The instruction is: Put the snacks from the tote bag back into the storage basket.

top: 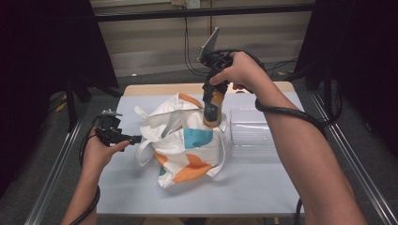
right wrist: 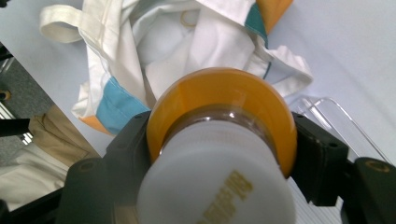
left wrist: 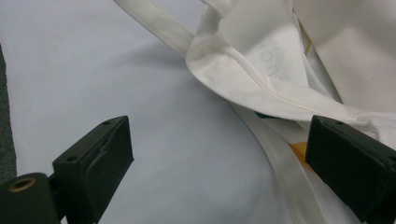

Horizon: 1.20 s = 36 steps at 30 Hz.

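My right gripper point(top: 212, 110) clamps a bottle point(right wrist: 219, 154) above the cloth bag point(top: 187, 140); my left gripper point(left wrist: 219, 163) gapes wide beside the bag's strap point(left wrist: 159, 25).

orange-banded bottle point(top: 212, 108) upright, over crumpled, seemingly open tote point(top: 187, 140)

This looks like a lab or recording studio rather than a home. The desk point(top: 141, 187) has a plain pale blue-grey top and sits inside a metal rail frame point(top: 56, 164). Black curtains point(top: 42, 56) hang to either side of the desk, cables point(top: 187, 51) trail down the ribbed grey wall point(top: 150, 42) behind it, and a dark bar point(top: 202, 11) crosses above.
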Each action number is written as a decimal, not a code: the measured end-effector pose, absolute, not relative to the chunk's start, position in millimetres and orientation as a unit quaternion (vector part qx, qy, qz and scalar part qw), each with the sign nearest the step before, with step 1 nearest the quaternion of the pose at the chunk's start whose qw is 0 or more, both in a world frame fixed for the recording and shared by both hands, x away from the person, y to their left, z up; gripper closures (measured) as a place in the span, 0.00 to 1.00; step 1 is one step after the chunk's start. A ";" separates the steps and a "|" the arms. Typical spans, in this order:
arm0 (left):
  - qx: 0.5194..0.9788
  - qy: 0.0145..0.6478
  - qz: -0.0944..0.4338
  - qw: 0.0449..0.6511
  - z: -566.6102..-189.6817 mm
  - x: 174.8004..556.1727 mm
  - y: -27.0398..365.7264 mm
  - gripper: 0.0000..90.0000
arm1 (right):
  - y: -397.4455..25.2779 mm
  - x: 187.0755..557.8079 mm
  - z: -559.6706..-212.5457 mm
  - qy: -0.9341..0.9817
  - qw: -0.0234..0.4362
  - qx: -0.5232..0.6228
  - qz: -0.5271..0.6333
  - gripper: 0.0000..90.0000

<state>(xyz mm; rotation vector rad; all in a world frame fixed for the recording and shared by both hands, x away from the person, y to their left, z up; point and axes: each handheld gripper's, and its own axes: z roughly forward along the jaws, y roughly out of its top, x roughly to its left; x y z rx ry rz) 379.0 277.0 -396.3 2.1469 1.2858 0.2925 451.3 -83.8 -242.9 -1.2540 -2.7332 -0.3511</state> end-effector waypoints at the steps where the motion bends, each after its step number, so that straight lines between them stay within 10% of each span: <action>1: 0.811 0.486 0.109 0.307 -396.4 378.8 276.8 0.08 | -85.4 451.0 -242.4 -0.900 0.055 -0.415 -0.117 0.34; 36: 0.805 0.497 0.112 0.303 -398.5 378.5 278.6 0.08 | -142.9 435.4 -259.8 -0.889 0.050 -0.443 -0.104 0.34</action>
